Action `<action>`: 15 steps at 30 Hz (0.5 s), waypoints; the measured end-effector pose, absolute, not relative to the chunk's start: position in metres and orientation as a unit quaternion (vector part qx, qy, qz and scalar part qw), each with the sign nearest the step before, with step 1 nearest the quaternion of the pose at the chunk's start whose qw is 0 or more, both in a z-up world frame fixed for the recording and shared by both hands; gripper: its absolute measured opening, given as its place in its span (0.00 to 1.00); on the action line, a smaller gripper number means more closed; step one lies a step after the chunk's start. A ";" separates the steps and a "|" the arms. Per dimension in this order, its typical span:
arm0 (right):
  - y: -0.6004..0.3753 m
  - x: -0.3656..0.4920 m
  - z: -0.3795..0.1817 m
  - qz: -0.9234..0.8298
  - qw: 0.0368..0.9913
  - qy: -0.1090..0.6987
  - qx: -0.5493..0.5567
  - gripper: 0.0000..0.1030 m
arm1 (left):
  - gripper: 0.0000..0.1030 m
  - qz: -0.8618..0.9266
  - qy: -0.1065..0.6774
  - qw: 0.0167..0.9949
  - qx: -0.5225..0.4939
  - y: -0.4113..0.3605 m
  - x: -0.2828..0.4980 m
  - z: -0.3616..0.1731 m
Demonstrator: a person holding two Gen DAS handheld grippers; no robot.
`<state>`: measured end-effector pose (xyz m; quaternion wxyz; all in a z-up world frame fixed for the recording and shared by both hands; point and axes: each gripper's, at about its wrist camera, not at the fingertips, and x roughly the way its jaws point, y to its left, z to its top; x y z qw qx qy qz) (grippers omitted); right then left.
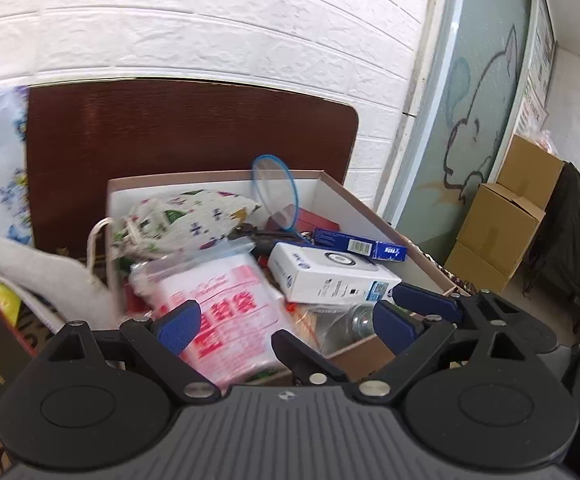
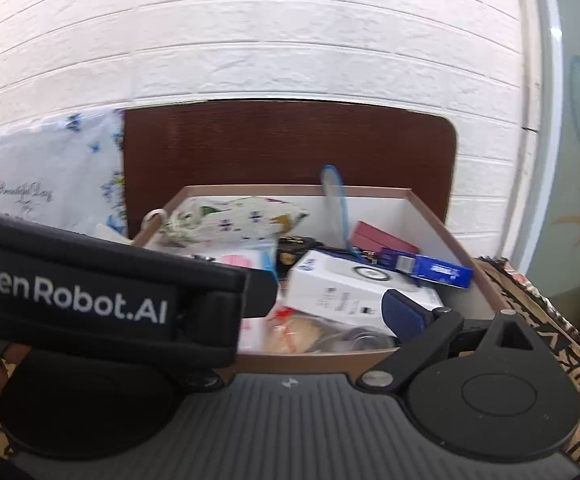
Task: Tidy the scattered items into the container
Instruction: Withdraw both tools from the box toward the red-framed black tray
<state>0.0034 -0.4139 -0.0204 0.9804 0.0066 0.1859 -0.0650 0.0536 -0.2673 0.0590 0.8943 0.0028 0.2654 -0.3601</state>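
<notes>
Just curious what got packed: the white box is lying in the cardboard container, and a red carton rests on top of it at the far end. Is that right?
Not quite. The carton resting across the far end of the white box is blue, not red, as the left wrist view shows. The white box does lie in the cardboard container.

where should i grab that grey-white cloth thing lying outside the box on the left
Probably at the free end of the grey-white cloth nearest the box, from above: it lies flat and limp, so pinch a fold there. The left gripper is open and empty.
</notes>
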 end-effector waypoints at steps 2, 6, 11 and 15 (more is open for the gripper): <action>-0.403 0.002 -0.020 -0.058 0.981 0.185 0.002 0.94 | 0.93 -0.353 0.266 0.897 0.001 -0.255 0.047 0.058; -0.380 -0.002 -0.021 -0.025 0.981 0.191 -0.007 0.94 | 0.93 -0.334 0.268 0.904 -0.018 -0.223 0.034 0.048; -0.348 -0.006 -0.030 0.011 0.979 0.202 -0.034 0.94 | 0.93 -0.295 0.294 0.907 -0.062 -0.174 0.026 0.031; -0.323 -0.013 -0.036 0.055 0.975 0.210 -0.046 0.94 | 0.93 -0.264 0.322 0.905 -0.090 -0.142 0.023 0.015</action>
